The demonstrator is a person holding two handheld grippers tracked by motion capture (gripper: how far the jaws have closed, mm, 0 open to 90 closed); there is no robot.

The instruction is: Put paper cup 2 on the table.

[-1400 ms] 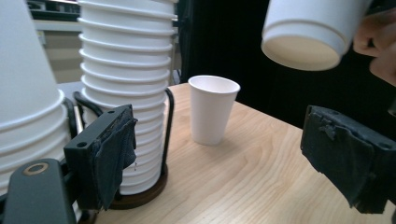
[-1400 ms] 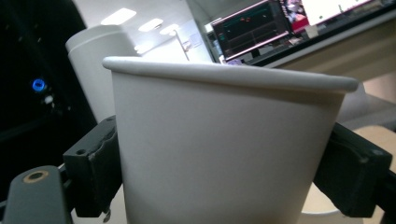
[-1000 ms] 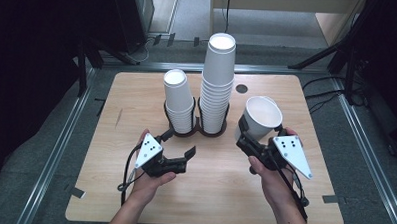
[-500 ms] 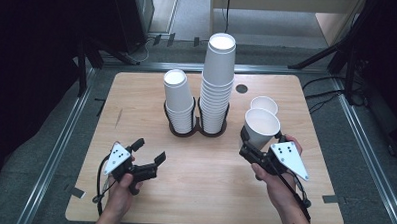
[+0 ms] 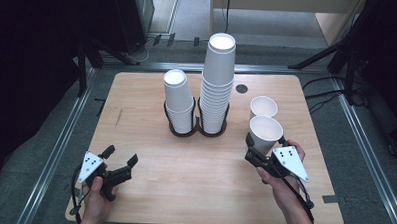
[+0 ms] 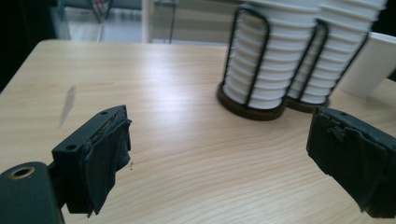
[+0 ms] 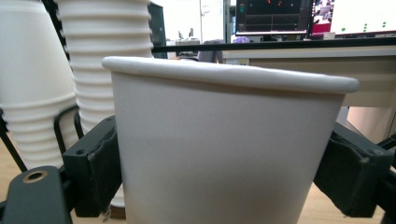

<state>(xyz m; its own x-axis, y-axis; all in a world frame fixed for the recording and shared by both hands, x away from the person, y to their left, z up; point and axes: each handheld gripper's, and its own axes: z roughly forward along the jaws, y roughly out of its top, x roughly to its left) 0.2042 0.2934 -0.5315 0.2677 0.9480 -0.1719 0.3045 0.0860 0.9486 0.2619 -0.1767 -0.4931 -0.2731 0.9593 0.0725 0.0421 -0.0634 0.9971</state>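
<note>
Here, right tool (image 5: 249,144) clamped on upright white paper cup (image 5: 265,134), left tool (image 5: 120,156) apart, empty, above table (image 5: 194,172).

Light comes from overhead and it's pretty even, so the wooden table (image 5: 152,100) looks bright while the floor and corners around it drop off to near black. The white cup stacks (image 5: 217,82) are a bit blown out on their tops in the high view. Shadows under them are short and soft. The high view is a little soft overall. In the right gripper view the held cup (image 7: 224,149) is close and smooth, and the screens (image 7: 317,16) far behind glare. In the left gripper view the near pads (image 6: 105,161) look slightly blurred.
</note>
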